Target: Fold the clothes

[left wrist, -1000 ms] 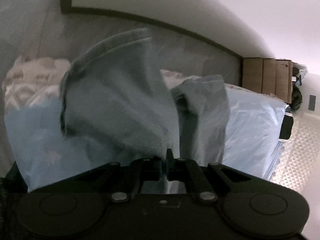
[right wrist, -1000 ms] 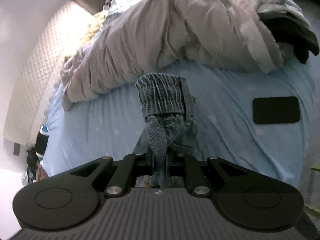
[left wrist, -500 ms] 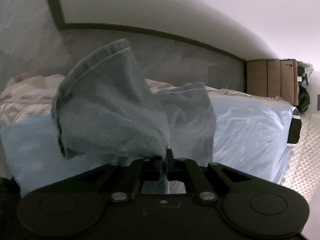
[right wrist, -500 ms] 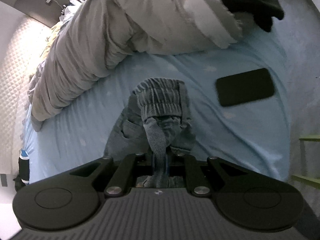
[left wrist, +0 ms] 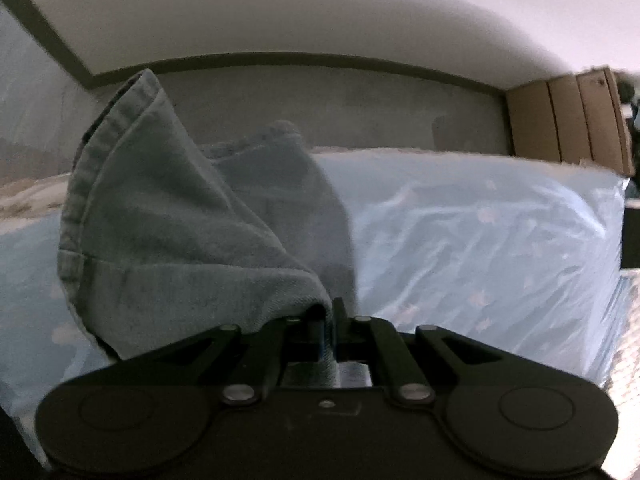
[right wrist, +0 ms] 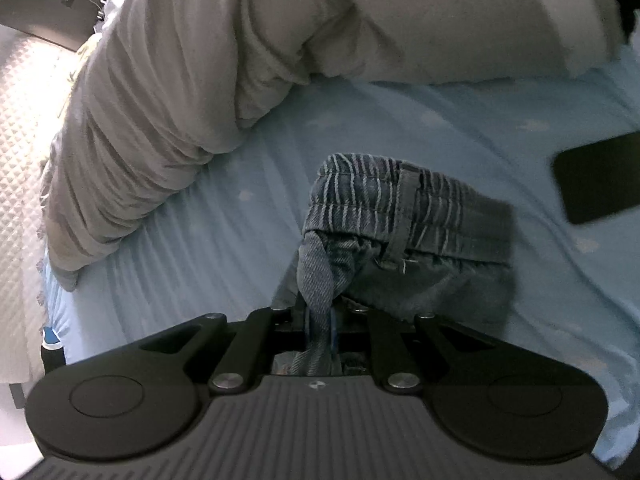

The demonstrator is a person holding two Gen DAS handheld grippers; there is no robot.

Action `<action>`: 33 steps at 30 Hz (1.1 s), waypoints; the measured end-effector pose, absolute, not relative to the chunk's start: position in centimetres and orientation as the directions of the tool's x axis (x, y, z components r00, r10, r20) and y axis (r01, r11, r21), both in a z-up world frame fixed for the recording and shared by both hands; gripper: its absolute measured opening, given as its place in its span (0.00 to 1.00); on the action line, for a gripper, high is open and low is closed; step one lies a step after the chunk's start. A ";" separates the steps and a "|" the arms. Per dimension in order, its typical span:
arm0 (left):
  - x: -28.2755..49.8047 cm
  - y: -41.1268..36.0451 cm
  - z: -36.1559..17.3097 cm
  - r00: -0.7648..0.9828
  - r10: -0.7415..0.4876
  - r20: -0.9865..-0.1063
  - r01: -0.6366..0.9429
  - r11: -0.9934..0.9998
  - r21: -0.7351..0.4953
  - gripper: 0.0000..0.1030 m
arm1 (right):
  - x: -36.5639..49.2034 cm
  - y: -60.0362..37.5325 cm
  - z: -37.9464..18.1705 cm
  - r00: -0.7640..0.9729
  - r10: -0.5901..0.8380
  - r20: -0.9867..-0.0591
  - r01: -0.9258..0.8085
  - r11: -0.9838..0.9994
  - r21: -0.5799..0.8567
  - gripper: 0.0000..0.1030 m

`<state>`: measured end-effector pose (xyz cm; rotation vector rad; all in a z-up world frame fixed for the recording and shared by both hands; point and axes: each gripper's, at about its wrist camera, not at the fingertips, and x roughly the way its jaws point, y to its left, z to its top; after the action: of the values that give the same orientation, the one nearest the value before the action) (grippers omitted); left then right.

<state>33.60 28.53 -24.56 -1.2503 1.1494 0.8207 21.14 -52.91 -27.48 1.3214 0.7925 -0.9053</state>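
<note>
A pair of blue denim jeans is held by both grippers over a bed with a light blue sheet [right wrist: 224, 216]. In the left wrist view my left gripper [left wrist: 328, 312] is shut on a hemmed leg end of the jeans [left wrist: 168, 232], which fans up in front of the camera. In the right wrist view my right gripper [right wrist: 318, 316] is shut on a twisted bit of the jeans at the elastic waistband [right wrist: 404, 204], low over the sheet. The fingertips are hidden by cloth in both views.
A rumpled grey duvet [right wrist: 224, 64] lies along the far side of the bed. A black phone [right wrist: 600, 176] lies on the sheet at the right. A grey wall [left wrist: 360, 108] and a wooden cabinet [left wrist: 568, 120] stand behind the bed.
Both grippers have come lower towards the bed with the jeans. In the right wrist view the waistband has swung right, closer to the phone. The leg end now looms larger in the left view.
</note>
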 end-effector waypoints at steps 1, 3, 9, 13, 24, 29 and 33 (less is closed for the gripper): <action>34.6 28.1 -24.9 0.259 -0.112 -0.959 -0.943 0.184 -0.276 0.03 | 21.8 -53.2 -28.0 0.444 -0.093 -0.891 0.896 0.022 0.444 0.09; 36.2 27.4 -25.5 0.249 -0.105 -0.963 -0.943 0.199 -0.266 0.03 | 23.2 -53.9 -29.0 0.434 -0.085 -0.897 0.901 0.017 0.434 0.09; 39.9 26.0 -26.1 0.236 -0.091 -0.967 -0.936 0.247 -0.251 0.03 | 26.2 -55.2 -31.2 0.434 -0.053 -0.899 0.901 0.023 0.433 0.09; 41.3 25.1 -26.8 0.224 -0.075 -0.972 -0.923 0.303 -0.236 0.04 | 27.8 -55.7 -32.6 0.443 -0.039 -0.896 0.896 0.055 0.441 0.10; 41.9 19.6 -23.5 0.310 -0.100 -0.945 -0.744 0.594 -0.307 0.45 | 25.1 -55.8 -31.6 0.583 0.002 -0.813 0.778 0.286 0.559 0.57; 40.3 14.1 -22.1 0.319 -0.144 -0.937 -0.609 0.726 -0.319 0.46 | 19.1 -55.5 -31.2 0.583 -0.032 -0.812 0.777 0.314 0.546 0.60; 38.0 9.1 -21.5 0.295 -0.160 -0.942 -0.501 0.814 -0.295 0.46 | 13.6 -55.6 -32.6 0.579 -0.057 -0.813 0.794 0.263 0.548 0.67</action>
<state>37.97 9.13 -21.46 -0.6185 1.2722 0.2468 13.55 -55.60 -32.56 1.1713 0.7722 -0.6602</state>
